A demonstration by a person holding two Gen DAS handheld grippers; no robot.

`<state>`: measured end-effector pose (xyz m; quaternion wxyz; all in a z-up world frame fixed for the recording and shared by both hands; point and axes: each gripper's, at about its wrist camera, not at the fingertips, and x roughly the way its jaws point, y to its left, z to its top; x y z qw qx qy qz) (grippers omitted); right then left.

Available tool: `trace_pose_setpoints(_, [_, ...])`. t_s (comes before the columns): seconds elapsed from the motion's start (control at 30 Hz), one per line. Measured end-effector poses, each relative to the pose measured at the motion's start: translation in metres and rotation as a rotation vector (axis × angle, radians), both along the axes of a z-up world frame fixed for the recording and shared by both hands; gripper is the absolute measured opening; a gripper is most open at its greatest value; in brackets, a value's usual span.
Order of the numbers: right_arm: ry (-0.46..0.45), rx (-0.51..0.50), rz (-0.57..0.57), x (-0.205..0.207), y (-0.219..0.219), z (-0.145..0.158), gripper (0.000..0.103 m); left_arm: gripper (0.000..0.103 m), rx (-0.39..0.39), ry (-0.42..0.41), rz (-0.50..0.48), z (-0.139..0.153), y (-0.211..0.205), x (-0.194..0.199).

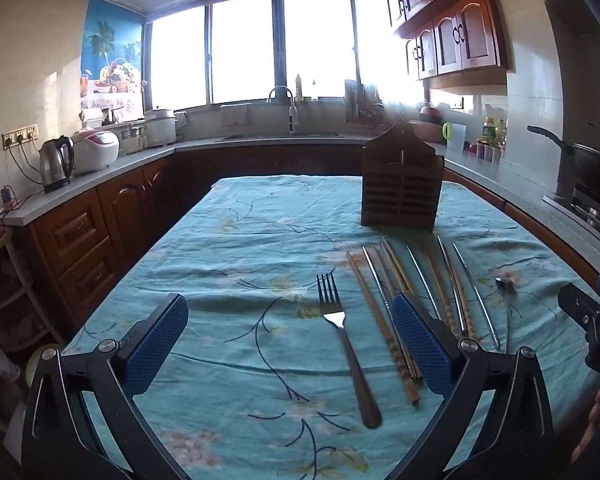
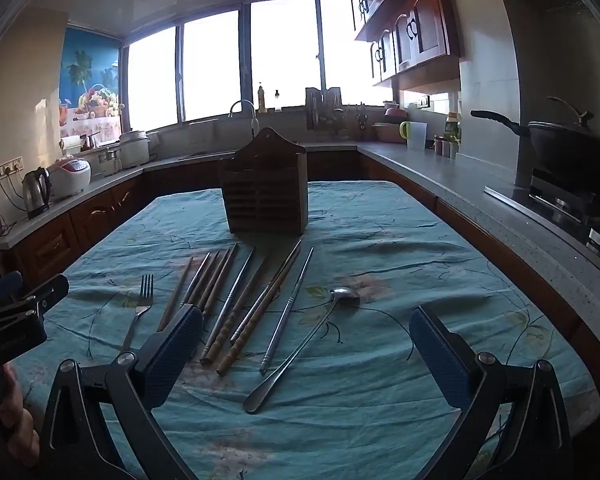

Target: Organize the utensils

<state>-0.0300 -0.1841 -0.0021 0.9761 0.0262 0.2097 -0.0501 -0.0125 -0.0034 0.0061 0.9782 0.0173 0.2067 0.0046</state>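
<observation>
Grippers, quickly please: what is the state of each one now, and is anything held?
Left gripper: jaws open, holding nothing, above the fork.
Right gripper: jaws open, holding nothing, above the spoon.

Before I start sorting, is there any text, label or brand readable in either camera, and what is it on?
No text can be read in either view.
Left tongs' body: a faint line of print, too blurred to read.
Bottles on the counter: labels too small to read.
Rice cooker: red panel markings, illegible.
Fruit poster: picture only, no lettering seen.
</observation>
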Motion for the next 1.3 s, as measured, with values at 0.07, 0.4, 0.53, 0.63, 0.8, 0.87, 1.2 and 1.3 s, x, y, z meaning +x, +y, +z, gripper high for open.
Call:
trace_pose_setpoints(0.07, [0.002, 0.006, 0.002, 0.0003, -0.0002, -0.0004, 0.103, 0.103, 0.009, -0.010, 0.005, 0.0008, -0.0019, -0.0019])
trace_pose_setpoints(0.4, [0.001, 0.020, 0.016, 0.0015, 0.0018, -0.0011, 0.103, 0.103, 0.014, -0.022, 0.012, 0.0041, 0.0021, -0.0016])
trace_pose_setpoints(0.53, [0.000, 0.017, 0.017, 0.0009, 0.0029, -0.0002, 0.103, 0.103, 0.015, -0.024, 0.016, 0.0021, -0.0002, -0.0009])
trace_pose_setpoints(0.63, [-0.001, 0.019, 0.016, 0.0011, 0.0041, 0.0004, 0.103, 0.103, 0.016, -0.026, 0.015, 0.0024, -0.0008, -0.0006])
trace_pose_setpoints(0.8, [-0.002, 0.023, 0.018, 0.0000, 0.0027, 0.0016, 0.103, 0.103, 0.018, -0.030, 0.018, 0.0016, -0.0008, -0.0005])
trace_pose_setpoints(0.87, [-0.002, 0.022, 0.018, 0.0000, 0.0032, 0.0017, 0.103, 0.103, 0.020, -0.032, 0.019, 0.0012, -0.0013, -0.0009])
trace_pose_setpoints(1.2, [-0.003, 0.026, 0.016, -0.0004, 0.0028, 0.0016, 0.103, 0.103, 0.017, -0.032, 0.016, 0.0000, -0.0015, -0.0023])
trace_pose_setpoints(1.3, [-0.004, 0.031, 0.015, -0.0013, 0.0016, 0.0016, 0.103, 0.103, 0.018, -0.033, 0.016, 0.0002, -0.0017, -0.0028])
